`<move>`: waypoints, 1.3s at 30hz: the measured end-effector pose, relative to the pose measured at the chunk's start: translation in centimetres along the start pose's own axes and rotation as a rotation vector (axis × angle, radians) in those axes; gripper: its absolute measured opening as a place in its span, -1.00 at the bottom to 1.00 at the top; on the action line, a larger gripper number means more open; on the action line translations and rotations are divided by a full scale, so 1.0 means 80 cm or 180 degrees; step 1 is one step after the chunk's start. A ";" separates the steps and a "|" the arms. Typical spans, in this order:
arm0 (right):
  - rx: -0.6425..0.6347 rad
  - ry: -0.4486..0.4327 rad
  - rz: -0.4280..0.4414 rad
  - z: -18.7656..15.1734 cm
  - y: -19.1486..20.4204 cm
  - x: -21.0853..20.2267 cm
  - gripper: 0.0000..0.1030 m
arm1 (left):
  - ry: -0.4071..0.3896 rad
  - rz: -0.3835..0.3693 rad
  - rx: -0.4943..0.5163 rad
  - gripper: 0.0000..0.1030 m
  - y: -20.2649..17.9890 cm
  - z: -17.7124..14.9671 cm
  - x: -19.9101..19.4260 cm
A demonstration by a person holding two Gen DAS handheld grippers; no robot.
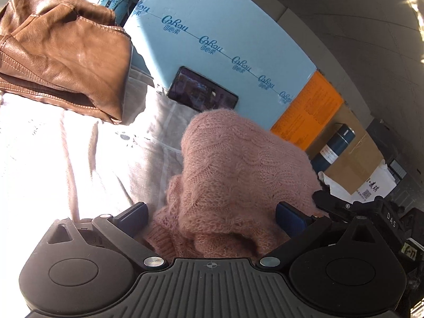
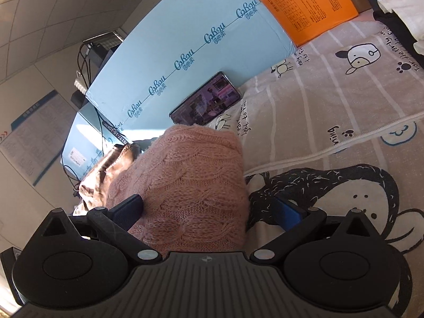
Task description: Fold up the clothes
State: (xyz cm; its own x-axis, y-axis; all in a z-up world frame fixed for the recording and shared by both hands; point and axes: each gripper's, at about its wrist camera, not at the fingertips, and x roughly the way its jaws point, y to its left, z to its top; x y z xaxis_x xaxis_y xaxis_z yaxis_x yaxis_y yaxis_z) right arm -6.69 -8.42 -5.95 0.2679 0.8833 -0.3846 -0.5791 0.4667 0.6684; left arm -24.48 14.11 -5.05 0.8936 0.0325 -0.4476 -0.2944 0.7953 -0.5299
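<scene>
A pink cable-knit sweater (image 1: 238, 164) lies folded in a bundle on the printed bedsheet (image 1: 79, 153). My left gripper (image 1: 212, 217) is open, its blue pads on either side of the sweater's near end. In the right wrist view the same sweater (image 2: 190, 185) fills the middle. My right gripper (image 2: 209, 209) is open, its left pad against the sweater and its right pad over the sheet (image 2: 331, 100). A folded brown leather jacket (image 1: 61, 50) lies at the upper left of the left wrist view; it also shows behind the sweater in the right wrist view (image 2: 106, 169).
A large light-blue carton (image 1: 217, 34) stands behind the bed, with a phone (image 1: 202, 92) leaning on it. An orange box (image 1: 310, 106), a cardboard box (image 1: 352, 156) and a dark blue flask (image 1: 334, 148) stand to the right. Dark and white clothes (image 2: 402, 16) lie at the far right.
</scene>
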 end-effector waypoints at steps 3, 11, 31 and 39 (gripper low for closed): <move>-0.0112 0.0090 0.0043 -0.004 0.007 0.003 1.00 | 0.0053 -0.0121 0.0136 1.00 -0.009 -0.003 0.010; -0.0148 0.0098 0.0076 -0.010 0.012 -0.004 0.57 | -0.0066 -0.0238 0.0114 0.47 -0.016 -0.006 0.009; -0.0245 -0.0948 -0.0436 0.026 -0.052 -0.164 0.37 | 0.0428 -0.1427 0.0956 0.20 -0.167 -0.010 0.109; -0.0088 -0.1387 -0.0633 0.069 -0.106 -0.217 0.37 | 0.0417 -0.1789 0.1130 0.21 -0.239 -0.005 0.199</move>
State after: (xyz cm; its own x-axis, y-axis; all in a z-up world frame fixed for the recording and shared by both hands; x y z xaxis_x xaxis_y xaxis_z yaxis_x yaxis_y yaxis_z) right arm -2.19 -27.48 -1.44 0.6700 0.7159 -0.1965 -0.5026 0.6323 0.5896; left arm -4.73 -0.82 -2.31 0.8234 -0.4999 -0.2686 0.3522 0.8213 -0.4489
